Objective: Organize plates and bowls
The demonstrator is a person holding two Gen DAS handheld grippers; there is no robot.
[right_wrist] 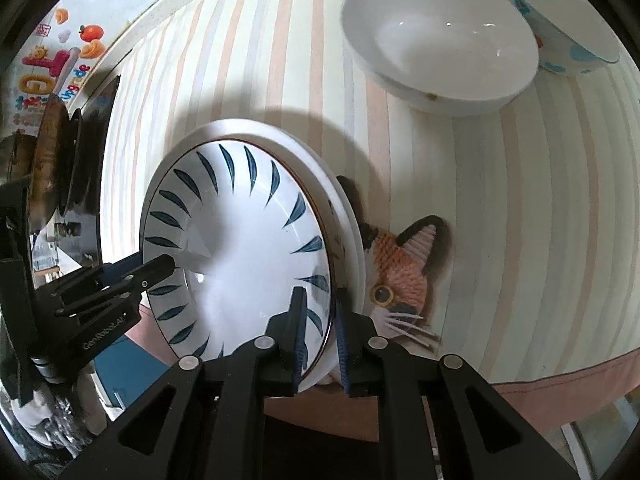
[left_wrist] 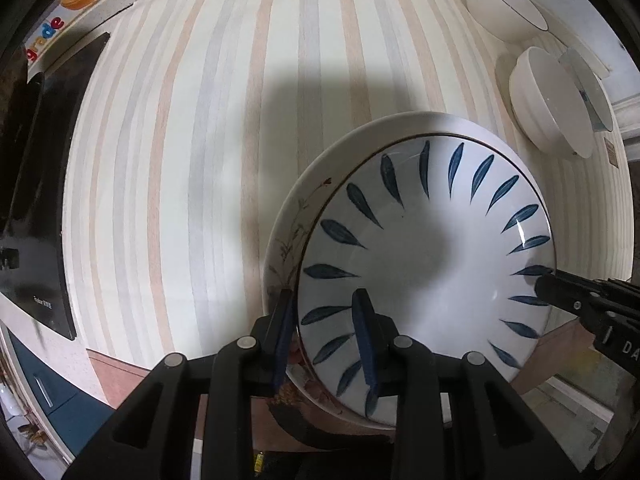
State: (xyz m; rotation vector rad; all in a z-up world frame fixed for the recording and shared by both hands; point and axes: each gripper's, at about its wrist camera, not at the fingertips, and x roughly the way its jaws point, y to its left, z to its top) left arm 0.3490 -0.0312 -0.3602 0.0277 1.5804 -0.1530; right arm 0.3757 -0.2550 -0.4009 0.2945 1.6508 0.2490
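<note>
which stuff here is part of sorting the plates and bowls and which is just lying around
Job: blue-leaf plate, floral plate under it, white bowl, dotted bowl, left gripper, right gripper.
Lying about: cat mat, striped tablecloth.

Glossy glazed ceramic plate with blue leaf strokes; matt black plastic grippers; striped tablecloth, apparently matt fabric; knitted yarn cat mat.

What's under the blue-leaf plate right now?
A white floral-rimmed plate sits directly beneath the blue-leaf plate; only its rim shows. In the right wrist view, another white edge peeks out below; the rest is covered.
</note>
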